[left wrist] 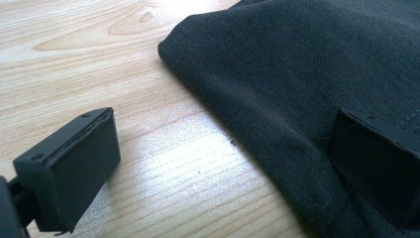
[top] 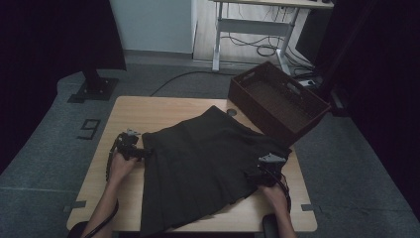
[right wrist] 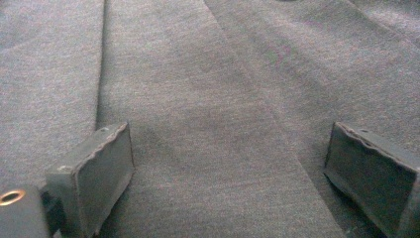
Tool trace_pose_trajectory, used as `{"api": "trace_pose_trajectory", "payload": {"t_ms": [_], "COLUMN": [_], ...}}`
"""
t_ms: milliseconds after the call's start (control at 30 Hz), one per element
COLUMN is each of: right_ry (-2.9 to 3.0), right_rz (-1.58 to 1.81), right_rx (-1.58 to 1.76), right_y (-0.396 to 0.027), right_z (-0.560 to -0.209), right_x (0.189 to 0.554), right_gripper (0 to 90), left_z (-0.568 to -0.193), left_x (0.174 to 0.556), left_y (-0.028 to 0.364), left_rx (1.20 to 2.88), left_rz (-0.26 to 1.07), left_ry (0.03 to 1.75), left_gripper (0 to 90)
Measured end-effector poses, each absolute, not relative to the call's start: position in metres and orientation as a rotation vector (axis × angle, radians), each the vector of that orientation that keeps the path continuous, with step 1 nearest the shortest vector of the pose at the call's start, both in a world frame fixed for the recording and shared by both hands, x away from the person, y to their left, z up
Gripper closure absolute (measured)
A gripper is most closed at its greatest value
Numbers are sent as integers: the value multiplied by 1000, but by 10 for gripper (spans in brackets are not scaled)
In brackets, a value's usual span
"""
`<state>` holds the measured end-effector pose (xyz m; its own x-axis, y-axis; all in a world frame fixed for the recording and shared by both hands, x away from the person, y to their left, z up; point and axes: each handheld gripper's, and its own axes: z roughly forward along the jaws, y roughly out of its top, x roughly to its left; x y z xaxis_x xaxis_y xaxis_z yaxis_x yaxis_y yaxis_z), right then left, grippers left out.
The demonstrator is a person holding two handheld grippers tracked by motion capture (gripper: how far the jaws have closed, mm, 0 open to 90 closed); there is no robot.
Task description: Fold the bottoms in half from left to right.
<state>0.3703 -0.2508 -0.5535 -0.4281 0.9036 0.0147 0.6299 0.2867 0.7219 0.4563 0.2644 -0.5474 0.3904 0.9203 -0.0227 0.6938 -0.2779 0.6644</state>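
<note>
Skirt [right wrist: 208, 99] under right gripper [right wrist: 228, 168] (spread)

Grey carpet floor [top: 44, 148]; pale wall [top: 151, 25]; white-legged desk [top: 257, 25] behind; dark curtains [top: 49, 34] at sides.

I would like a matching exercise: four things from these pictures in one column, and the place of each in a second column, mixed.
Things:
1. skirt
2. crate
3. left hand-held gripper
4. right hand-held gripper

Places:
A. at the table's far right corner
B. spread flat over the table's middle
C. open above the skirt's right side
D. open at the skirt's left edge, one jaw over wood, one over cloth

Pairs: 1-B, 2-A, 3-D, 4-C
</note>
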Motion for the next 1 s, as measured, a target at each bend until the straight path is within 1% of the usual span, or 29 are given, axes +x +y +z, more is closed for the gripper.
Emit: {"api": "trace_pose_trajectory", "payload": {"t_ms": [67, 200, 300, 367, 467, 700, 1000], "right_ry": [2177, 2190, 2196, 2215, 2245, 2353, 2516], "right_rz": [920, 899, 898, 905, 947, 1054, 1101], "right_rx": [1383, 1340, 1297, 1269, 1231, 1133, 933], "right_y": [-251, -249, -246, -241, -231, -196, -137], "right_z": [-551, -541, -531, -524, -515, -501, -499], "right_x": [370, 366, 361, 357, 352, 343, 330], "right_gripper": [74, 70, 46, 6, 0, 0, 0], "left_z": [-547, -547, -547, -547, -547, -547, -547], "left_x": [456, 456, 456, 456, 456, 457, 461], "left_y": [264, 264, 264, 264, 264, 265, 266], "left_rx": [2060, 2061, 2062, 2062, 2061, 2061, 2058], "left_rz": [497, 498, 498, 498, 498, 499, 505], "left_ry": [1376, 1376, 1376, 1376, 1376, 1379, 1387], "left_gripper": [0, 0, 0, 0, 0, 0, 0]}}
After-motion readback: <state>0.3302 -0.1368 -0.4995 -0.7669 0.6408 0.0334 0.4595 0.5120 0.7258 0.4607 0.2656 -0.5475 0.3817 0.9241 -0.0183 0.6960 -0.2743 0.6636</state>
